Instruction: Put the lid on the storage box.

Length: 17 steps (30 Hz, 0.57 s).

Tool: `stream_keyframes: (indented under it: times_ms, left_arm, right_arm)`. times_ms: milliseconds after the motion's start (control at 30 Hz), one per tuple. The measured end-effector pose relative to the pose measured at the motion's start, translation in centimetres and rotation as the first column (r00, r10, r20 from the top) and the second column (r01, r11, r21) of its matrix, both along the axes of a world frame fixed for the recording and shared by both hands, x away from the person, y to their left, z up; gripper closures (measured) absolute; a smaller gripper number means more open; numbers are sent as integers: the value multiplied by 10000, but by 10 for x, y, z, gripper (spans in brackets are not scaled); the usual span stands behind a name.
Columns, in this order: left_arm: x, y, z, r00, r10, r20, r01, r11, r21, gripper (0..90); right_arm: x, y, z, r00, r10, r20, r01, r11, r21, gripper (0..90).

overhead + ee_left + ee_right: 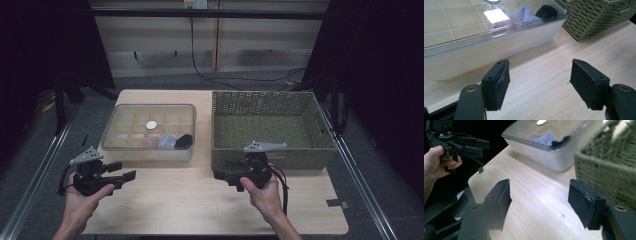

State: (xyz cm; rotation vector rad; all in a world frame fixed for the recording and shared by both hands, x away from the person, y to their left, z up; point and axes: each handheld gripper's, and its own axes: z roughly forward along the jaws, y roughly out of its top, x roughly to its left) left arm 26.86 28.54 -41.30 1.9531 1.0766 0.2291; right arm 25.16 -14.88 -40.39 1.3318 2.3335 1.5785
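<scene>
A clear lidded plastic box [148,131] with a grid of compartments stands at the table's left middle. It holds a white round disc [151,125], a pink piece [151,142], a white cloth piece [524,12] and a black piece [546,11]. To its right stands an empty green wicker basket [300,157]. My left gripper [122,170] hovers in front of the box, open with nothing between its pads [539,75]. My right gripper [222,176] sits before the basket's front left corner, pointing left. It is open and holds nothing [539,192].
The wooden table [175,200] has bare room along its front, between and before the two hands. Metal rails [35,175] run along both sides, and cables [210,75] hang at the back wall. The box wall [499,50] is close ahead of the left jaws.
</scene>
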Motion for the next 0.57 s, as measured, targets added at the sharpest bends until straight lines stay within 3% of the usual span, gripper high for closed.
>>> stream_keyframes:
  times_ms: [100,267,333,467,500,567]
  left_arm:
    - [-4,-2,-2,10000,-38,6,38,10000,-54,305]
    - [-8,-7,-8,9999,-136,-30,136,9996,264,296]
    - [-9,-9,-11,9997,-225,-138,226,9997,50,296]
    - [-8,-4,-17,9996,69,-285,-70,10000,-65,305]
    - [-7,-3,-17,9995,263,-171,-261,9996,112,307]
    - [-6,0,-16,9993,331,-155,-330,9994,47,295]
  right_arm:
    - [-6,-9,-8,9997,-220,-134,215,9993,-319,328]
    - [-13,-24,-24,9968,-647,-465,625,9969,-478,321]
    - [-16,-30,-28,9953,-827,-504,788,9941,-739,310]
    - [-22,-45,-34,9900,-1294,-563,1249,9892,-765,300]
    - [-23,-48,-36,9888,-1384,-559,1341,9882,-740,291]
    - [-22,-52,-39,9854,-1575,-654,1520,9850,-811,282]
